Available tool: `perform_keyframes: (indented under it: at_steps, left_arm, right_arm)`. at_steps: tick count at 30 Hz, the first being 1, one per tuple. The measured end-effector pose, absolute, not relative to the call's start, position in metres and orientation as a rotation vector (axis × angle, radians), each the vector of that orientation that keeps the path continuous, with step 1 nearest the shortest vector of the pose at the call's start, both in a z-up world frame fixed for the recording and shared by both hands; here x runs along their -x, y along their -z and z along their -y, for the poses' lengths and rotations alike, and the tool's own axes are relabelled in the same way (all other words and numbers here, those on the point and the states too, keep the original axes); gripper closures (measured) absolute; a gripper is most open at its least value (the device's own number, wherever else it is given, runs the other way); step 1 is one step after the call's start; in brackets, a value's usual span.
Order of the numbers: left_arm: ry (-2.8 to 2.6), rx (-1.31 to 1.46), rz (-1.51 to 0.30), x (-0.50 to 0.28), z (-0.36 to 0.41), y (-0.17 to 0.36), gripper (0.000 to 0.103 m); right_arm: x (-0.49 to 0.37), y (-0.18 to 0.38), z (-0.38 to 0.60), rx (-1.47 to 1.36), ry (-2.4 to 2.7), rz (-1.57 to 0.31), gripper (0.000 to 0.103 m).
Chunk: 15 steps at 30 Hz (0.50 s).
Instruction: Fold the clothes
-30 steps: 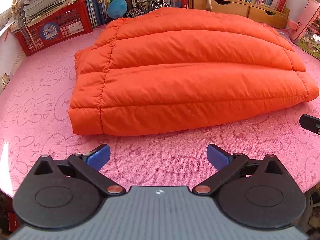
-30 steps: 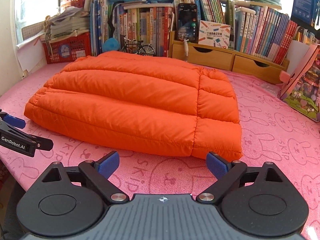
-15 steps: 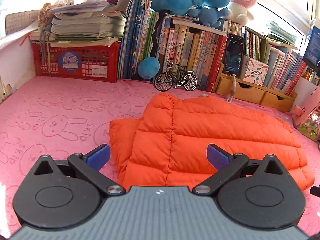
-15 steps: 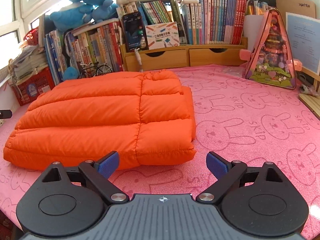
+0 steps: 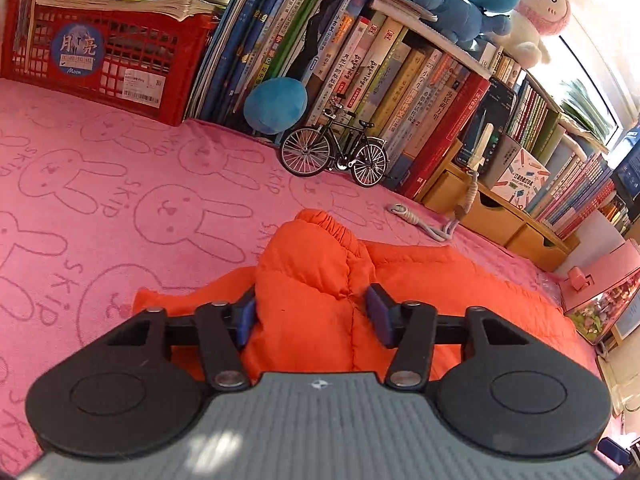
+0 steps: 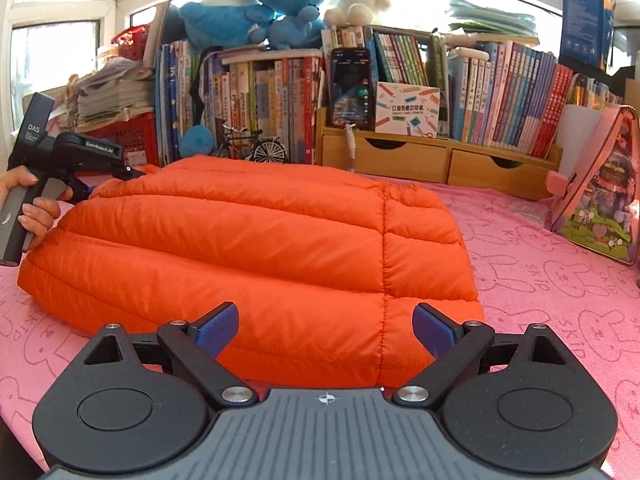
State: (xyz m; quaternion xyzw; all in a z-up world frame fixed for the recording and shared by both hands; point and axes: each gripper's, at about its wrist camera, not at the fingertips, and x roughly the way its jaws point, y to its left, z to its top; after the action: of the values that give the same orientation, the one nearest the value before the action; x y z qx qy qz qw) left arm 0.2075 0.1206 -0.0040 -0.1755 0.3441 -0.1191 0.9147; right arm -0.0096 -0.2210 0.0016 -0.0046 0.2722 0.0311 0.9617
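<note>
An orange puffer jacket (image 6: 256,256) lies folded on the pink bunny-print cloth (image 6: 560,304). In the left wrist view my left gripper (image 5: 312,312) has its blue pads pressed into a raised, bunched corner of the jacket (image 5: 316,264) near its elastic cuff. The left gripper also shows in the right wrist view (image 6: 116,170), at the jacket's far left corner. My right gripper (image 6: 326,328) is open and empty, just in front of the jacket's near right edge.
Books (image 6: 500,92), wooden drawers (image 6: 420,160) and plush toys (image 6: 256,8) line the back. A red basket (image 5: 100,60), a model bicycle (image 5: 334,156) and a cord (image 5: 424,224) lie behind the jacket. A pink toy house (image 6: 600,184) stands at the right.
My left gripper has moved onto the jacket's far left corner and closed in on it, bunching the fabric up. My right gripper has swung back to the jacket's near edge, still open.
</note>
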Motion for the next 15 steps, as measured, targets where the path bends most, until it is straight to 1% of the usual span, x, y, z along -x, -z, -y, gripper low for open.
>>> perform_keyframes:
  at_steps: [2,5,9,12,14,15]
  left_arm:
    - [0.263,0.378,-0.691,-0.200,-0.129,0.002,0.079]
    - [0.276,0.456,-0.679,-0.190,-0.147,0.000,0.088]
    - [0.271,0.439,-0.644,-0.172,-0.158,-0.002,0.088]
    - [0.238,0.393,-0.653,-0.165,-0.158,0.003,0.087]
    - [0.200,0.371,-0.662,-0.165,-0.158,0.004,0.081]
    - [0.183,0.367,-0.658,-0.163,-0.158,0.003,0.080]
  right_arm:
    - [0.005,-0.002,0.214,-0.002,-0.080,-0.548,0.009]
    - [-0.003,-0.002,0.210,-0.032,-0.085,-0.547,0.009]
    - [-0.008,-0.002,0.211,-0.057,-0.072,-0.548,0.009]
    - [-0.010,-0.001,0.214,-0.061,-0.063,-0.549,0.009]
    - [-0.010,-0.001,0.216,-0.060,-0.053,-0.547,0.009]
    - [-0.010,-0.001,0.218,-0.061,-0.047,-0.546,0.009]
